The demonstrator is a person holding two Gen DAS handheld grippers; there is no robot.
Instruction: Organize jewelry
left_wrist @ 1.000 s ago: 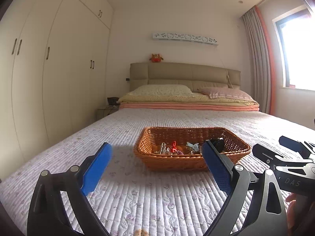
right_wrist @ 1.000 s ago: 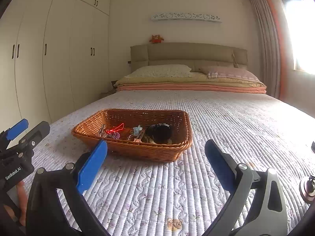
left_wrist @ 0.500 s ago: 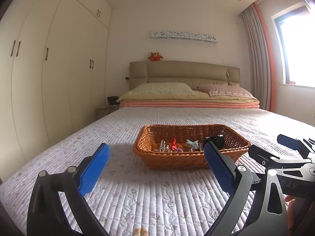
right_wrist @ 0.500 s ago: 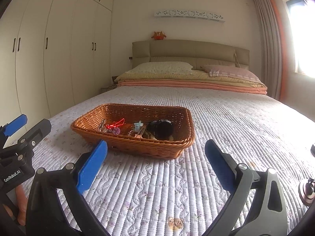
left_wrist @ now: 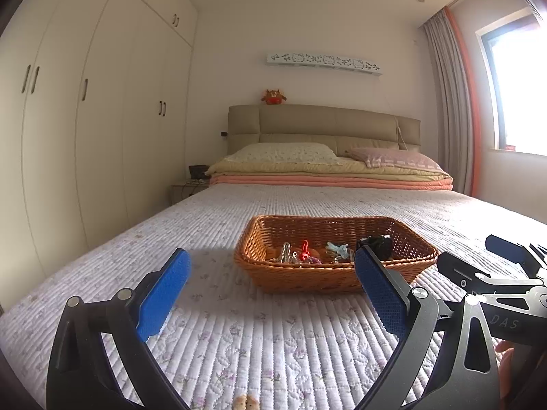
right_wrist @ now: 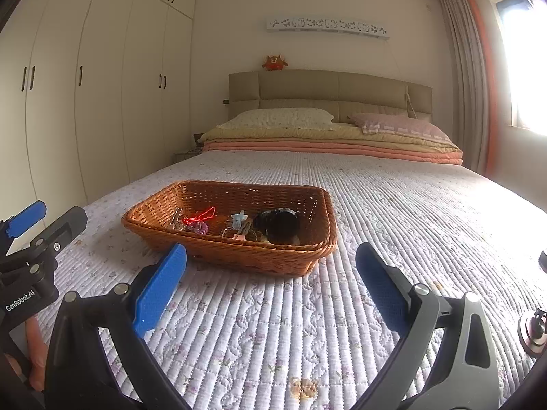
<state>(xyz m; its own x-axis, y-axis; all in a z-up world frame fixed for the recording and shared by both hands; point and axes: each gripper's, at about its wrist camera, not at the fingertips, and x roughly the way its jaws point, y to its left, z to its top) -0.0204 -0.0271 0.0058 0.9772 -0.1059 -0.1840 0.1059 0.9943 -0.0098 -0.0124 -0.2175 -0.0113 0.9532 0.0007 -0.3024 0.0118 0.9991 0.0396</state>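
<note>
Ahead, wicker basket (left_wrist: 336, 275) of jewelry (right_wrist: 236, 223); both tools agape

A quilted bed (left_wrist: 273, 324) carries a wicker basket (left_wrist: 307, 278), pillows and folded blankets.

"DAS" on the right tongs (left_wrist: 506, 259) body, "GenRobot.AI" on the left tongs (right_wrist: 30, 218) body

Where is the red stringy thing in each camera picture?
Left wrist view: the red cord lies in the basket, left of middle, just beyond its near rim.
Right wrist view: it lies in the basket's left half.
Shared landmark: the light blue clip sits to its right in both.
</note>
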